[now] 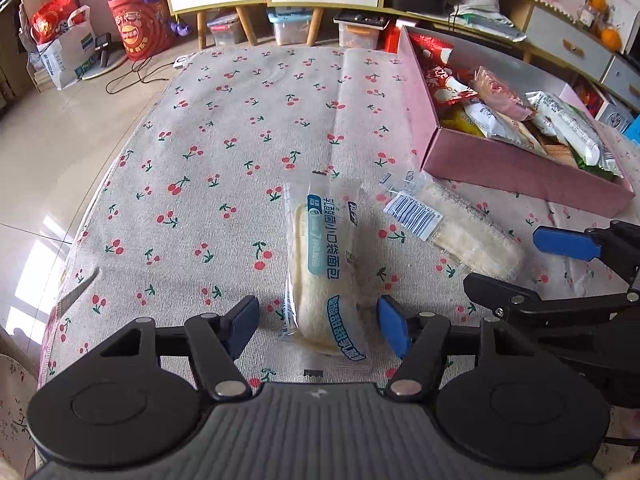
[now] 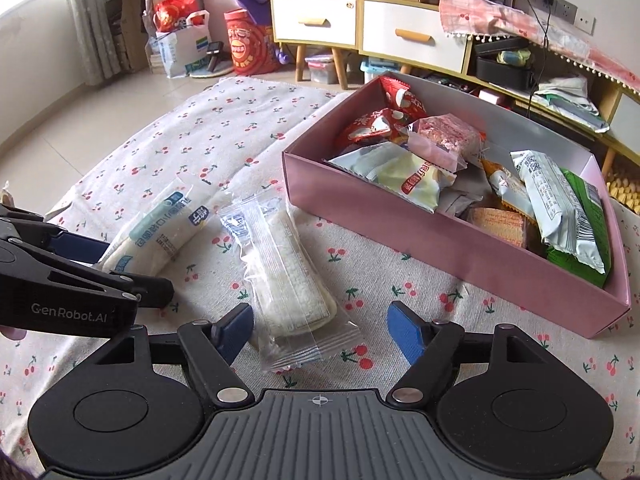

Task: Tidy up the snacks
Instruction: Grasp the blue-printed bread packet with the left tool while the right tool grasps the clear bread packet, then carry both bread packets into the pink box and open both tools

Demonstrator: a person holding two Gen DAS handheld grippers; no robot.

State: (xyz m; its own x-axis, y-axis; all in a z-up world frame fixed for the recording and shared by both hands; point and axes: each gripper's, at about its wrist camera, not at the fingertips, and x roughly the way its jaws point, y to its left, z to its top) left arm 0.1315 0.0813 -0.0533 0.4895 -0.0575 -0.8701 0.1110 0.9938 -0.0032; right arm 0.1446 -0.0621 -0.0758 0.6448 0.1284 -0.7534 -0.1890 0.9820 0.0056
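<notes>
On cherry-print cloth (image 1: pixel 208 128), left hand-held gripper (image 1: pixel 318 322) spread around bread packet (image 1: pixel 324 272), not pinching; right hand-held gripper (image 2: pixel 320 330) spread over clear-wrapped bread (image 2: pixel 288 280); pink box (image 2: pixel 460 248) nearby.

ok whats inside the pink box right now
The pink box holds a loose pile of wrapped snacks: red packets at the far end, a pink pack, a white and yellow packet, and white and green packs nearer. Anything beneath the pile is covered.

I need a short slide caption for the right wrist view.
Open right tool straddling a clear-wrapped bread beside the pink snack box.
</notes>
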